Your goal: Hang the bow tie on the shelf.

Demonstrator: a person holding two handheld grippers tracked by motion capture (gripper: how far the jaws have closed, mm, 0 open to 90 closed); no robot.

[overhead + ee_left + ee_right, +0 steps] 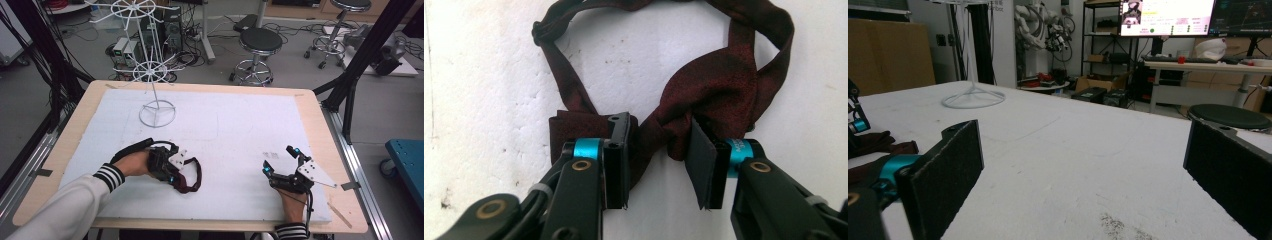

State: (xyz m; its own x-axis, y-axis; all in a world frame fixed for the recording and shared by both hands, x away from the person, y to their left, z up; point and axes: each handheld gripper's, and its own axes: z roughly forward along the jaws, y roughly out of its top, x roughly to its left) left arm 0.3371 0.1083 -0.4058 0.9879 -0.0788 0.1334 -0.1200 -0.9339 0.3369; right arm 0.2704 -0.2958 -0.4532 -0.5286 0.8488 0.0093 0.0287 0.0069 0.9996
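A dark red bow tie (190,176) with its neck strap looped out lies on the white foam sheet (240,120) near the front left. My left gripper (175,181) is lowered onto it. In the left gripper view the bow tie (719,85) has its knot and one wing between the jaws of the left gripper (658,125), which stand apart and open, one pad on each side of the fabric. My right gripper (279,159) rests at the front right, wide open with nothing in it. In its own view the right gripper (1083,140) frames bare sheet, with the bow tie (878,142) at the far left.
A white wire stand (157,112) with spoked rings rises from a round base at the back left of the sheet; its base (973,97) lies beyond my right gripper. Past the table's far edge stand a black stool (260,42), cables and equipment.
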